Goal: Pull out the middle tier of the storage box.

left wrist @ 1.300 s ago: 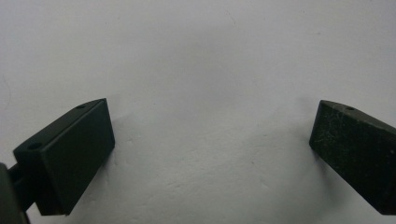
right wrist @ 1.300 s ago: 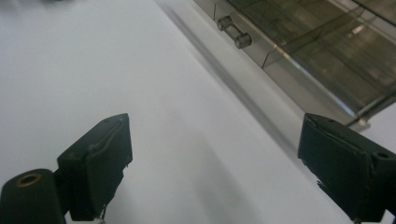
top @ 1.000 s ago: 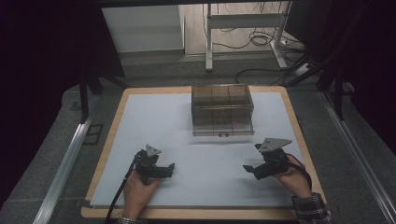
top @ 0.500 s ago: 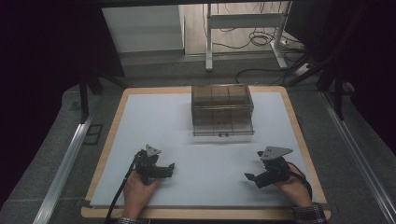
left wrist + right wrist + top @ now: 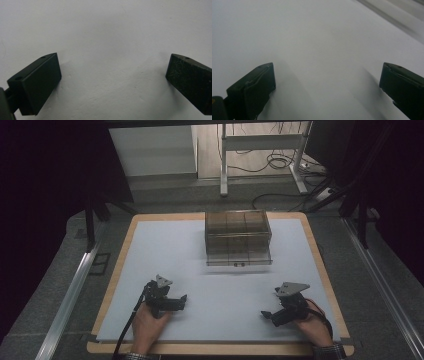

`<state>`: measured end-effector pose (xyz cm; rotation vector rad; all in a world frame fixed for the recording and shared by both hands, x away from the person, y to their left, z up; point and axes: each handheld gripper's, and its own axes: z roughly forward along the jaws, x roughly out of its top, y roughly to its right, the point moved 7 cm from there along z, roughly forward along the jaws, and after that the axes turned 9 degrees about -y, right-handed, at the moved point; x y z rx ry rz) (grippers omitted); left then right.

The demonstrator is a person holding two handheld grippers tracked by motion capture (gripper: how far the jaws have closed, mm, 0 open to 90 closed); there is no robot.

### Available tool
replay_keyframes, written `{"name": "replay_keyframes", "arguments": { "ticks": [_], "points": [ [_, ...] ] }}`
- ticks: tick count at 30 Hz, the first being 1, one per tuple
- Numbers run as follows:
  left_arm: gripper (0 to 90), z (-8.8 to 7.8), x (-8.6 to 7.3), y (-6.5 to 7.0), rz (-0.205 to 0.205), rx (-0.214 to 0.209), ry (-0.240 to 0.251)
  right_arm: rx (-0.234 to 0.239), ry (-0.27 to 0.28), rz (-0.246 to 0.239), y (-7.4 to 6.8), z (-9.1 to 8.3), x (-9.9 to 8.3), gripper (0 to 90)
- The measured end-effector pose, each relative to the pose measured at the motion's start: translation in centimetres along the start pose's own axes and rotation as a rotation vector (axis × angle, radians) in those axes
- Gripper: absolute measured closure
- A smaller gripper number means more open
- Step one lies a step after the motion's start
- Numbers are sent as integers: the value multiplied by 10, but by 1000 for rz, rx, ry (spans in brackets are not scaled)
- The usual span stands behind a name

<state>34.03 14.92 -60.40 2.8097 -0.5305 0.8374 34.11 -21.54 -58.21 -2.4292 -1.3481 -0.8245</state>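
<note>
**Handling the clear compartment box**

The smoky clear plastic compartment box (image 5: 238, 237) sits at upper centre of the white mat (image 5: 165, 255), well apart from both grippers. Expect it to be light, rigid, slick and crack-prone. Take hold at the side walls or the front lip. Your left gripper (image 5: 178, 301) and right gripper (image 5: 267, 315) rest low near the bottom edge, jaws wide apart and empty; the right has just been opening.
</note>
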Motion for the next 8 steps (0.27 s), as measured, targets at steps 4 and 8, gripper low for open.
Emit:
{"name": "replay_keyframes", "arguments": {
  "ticks": [4, 8],
  "points": [
    [0, 0, 0, 0, 0, 0, 0, 14, -19, 3, 0, 2, -1, 1],
    [0, 0, 0, 0, -3, 0, 3, 14, -17, 2, 0, 2, -1, 1]
  ]
}}
